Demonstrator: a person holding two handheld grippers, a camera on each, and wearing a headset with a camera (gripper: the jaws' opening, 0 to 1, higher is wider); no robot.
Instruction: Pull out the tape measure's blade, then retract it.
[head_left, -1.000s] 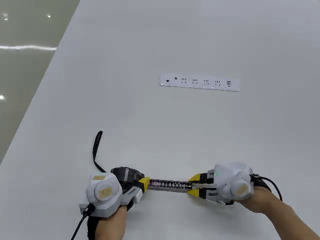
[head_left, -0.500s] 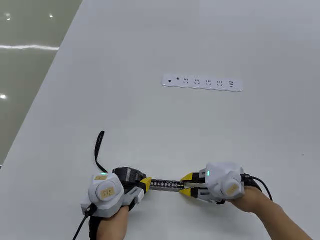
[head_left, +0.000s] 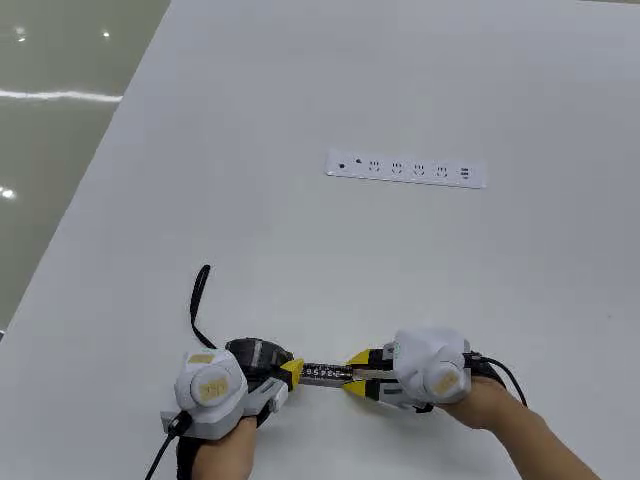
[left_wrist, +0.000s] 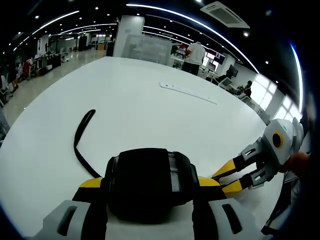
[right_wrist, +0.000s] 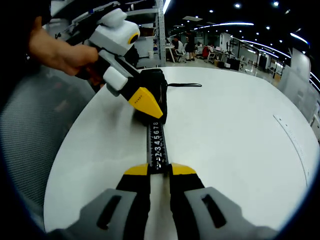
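Observation:
The black tape measure case (head_left: 256, 354) lies near the table's front edge, and my left gripper (head_left: 282, 374) is shut on it. In the left gripper view the case (left_wrist: 147, 182) sits squeezed between the yellow-tipped jaws. A short length of numbered blade (head_left: 324, 373) runs right from the case to my right gripper (head_left: 352, 373), which is shut on the blade's end. The right gripper view looks along the blade (right_wrist: 157, 142) from my right gripper (right_wrist: 160, 170) to the case (right_wrist: 153, 90). The black wrist strap (head_left: 197, 300) trails away from the case.
A white power strip (head_left: 405, 168) lies flat farther back on the white table (head_left: 300, 220). The table's left edge runs diagonally at the left, with glossy floor (head_left: 50, 120) beyond. Cables hang from both grippers. People stand far off behind the table (left_wrist: 192, 52).
My right gripper has moved left toward the case with the blade's end in it, so the exposed blade is shorter. The left gripper and case have stayed put.

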